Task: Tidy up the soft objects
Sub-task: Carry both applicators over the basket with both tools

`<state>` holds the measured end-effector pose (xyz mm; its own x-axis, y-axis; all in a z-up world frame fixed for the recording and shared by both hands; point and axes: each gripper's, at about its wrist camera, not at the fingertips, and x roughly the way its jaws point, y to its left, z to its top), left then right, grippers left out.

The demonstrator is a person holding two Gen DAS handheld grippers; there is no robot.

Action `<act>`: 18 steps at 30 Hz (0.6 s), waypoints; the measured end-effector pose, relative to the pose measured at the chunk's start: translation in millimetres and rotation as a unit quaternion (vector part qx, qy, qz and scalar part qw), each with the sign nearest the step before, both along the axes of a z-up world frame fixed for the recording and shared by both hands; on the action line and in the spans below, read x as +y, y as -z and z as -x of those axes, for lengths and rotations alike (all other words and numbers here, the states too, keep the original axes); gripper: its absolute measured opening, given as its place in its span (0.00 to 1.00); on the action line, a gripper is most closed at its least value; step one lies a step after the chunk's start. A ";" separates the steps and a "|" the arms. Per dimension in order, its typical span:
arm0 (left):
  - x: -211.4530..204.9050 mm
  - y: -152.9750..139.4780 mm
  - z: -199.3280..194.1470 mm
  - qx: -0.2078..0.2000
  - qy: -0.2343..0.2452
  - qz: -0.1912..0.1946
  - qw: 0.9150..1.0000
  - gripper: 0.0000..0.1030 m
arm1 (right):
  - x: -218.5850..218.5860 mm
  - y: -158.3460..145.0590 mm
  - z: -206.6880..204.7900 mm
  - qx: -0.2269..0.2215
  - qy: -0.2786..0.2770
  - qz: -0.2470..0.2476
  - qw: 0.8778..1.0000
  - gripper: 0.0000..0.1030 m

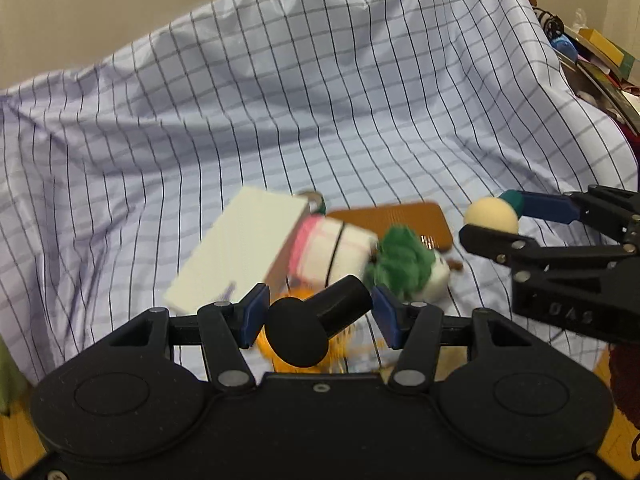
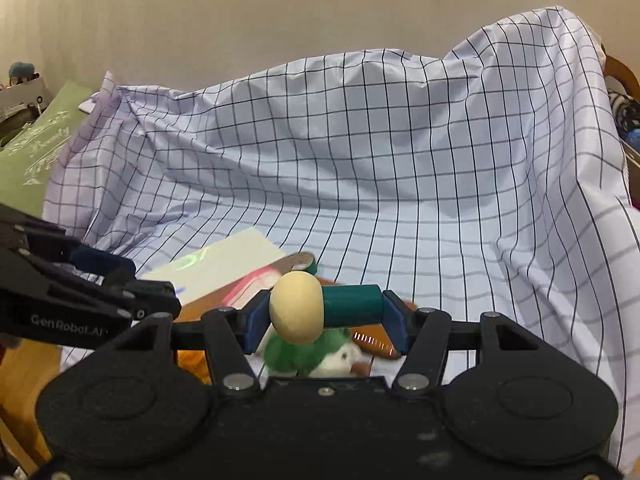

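My left gripper (image 1: 316, 318) is shut on a black mushroom-shaped soft toy (image 1: 316, 320), held above the pile. My right gripper (image 2: 326, 314) is shut on a mushroom-shaped toy with a cream cap (image 2: 297, 307) and teal stem (image 2: 352, 306); it also shows at the right of the left wrist view (image 1: 491, 216). Below lie a green-and-white plush (image 1: 408, 266), a pink-and-white soft block (image 1: 332, 254), a white flat box (image 1: 236, 256) and an orange fuzzy item (image 1: 288, 356), all on the checked cloth (image 1: 280, 100).
A brown flat pouch (image 1: 400, 220) lies behind the plush, with a tape roll (image 2: 306, 260) by the box. Cluttered shelves (image 1: 592, 56) stand at the far right. A green cushion (image 2: 36, 152) is at the left. A wooden surface (image 2: 24, 372) shows at the cloth's near edge.
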<state>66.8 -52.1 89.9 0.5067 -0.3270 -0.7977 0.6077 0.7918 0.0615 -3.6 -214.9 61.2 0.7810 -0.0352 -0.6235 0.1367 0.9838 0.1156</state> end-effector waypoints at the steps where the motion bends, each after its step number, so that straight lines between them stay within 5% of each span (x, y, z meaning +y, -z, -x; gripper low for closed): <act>1: 3.6 2.0 3.4 0.003 -0.002 0.000 1.000 0.52 | 1.8 0.4 5.9 0.002 -0.001 -0.001 1.000 0.56; 5: 18.2 14.7 18.5 0.014 -0.012 -0.010 1.000 0.52 | 7.8 4.7 27.6 0.012 -0.001 -0.006 1.000 0.57; 18: 47.9 85.1 48.8 0.141 -0.055 -0.007 0.988 0.52 | 31.8 46.0 68.9 0.114 -0.009 -0.043 0.993 0.57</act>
